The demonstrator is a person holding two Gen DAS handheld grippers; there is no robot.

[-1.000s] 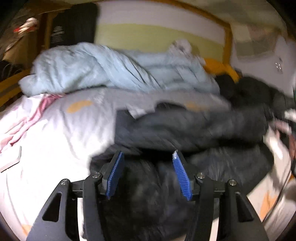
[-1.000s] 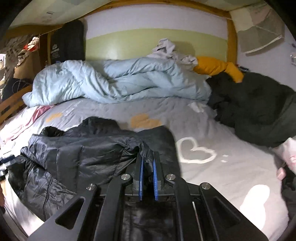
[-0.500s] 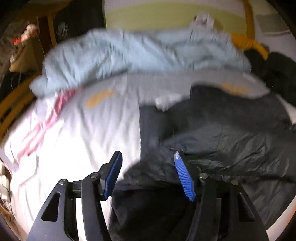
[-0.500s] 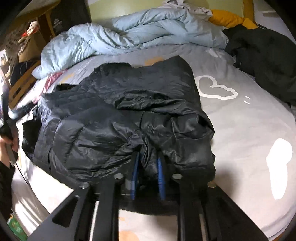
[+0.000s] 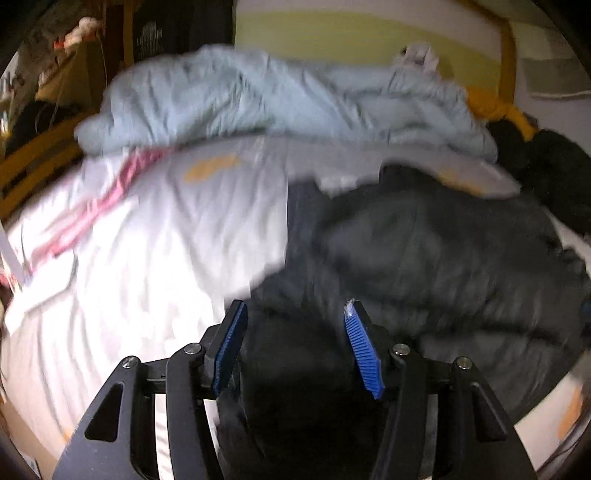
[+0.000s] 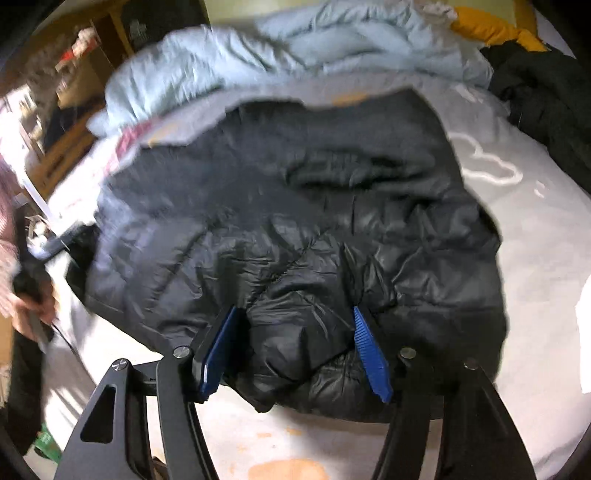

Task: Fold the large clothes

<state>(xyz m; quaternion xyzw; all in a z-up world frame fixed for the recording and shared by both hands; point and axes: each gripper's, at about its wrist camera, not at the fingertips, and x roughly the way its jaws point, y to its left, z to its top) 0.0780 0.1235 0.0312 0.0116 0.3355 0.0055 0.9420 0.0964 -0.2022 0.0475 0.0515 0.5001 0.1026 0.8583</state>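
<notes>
One black puffer jacket (image 6: 303, 221) lay bunched on the bed (image 6: 546, 258), its near hem at the front edge of the mattress, folded roughly over itself w/ creases across the quilted shell. No real containers in view; the bed was the only thing bearing items. On it, counted: 1 black jacket in the middle, 1 pale blue duvet (image 5: 280, 99) heaped along the headboard side, 1 dark pile of other clothes (image 6: 543, 92) at the far right corner, 1 yellow-orange item (image 6: 491, 29) behind that pile, and a pink-striped cloth (image 5: 96, 206) at the left edge. Sheet was grey-white w/ orange patches and a white heart outline (image 6: 487, 162). Right gripper (image 6: 295, 350) had just been opening: jaws stood well apart, a puffy bulge of jacket hem sat between the blue pads, pads not pressing on it. Left gripper (image 5: 295, 343) jaws also apart, over the jacket's dark left part, fabric under and between them but not clamped; that view was blurred. At the right-wrist view's left edge, a hand (image 6: 33, 302) gripped a dark handle.
</notes>
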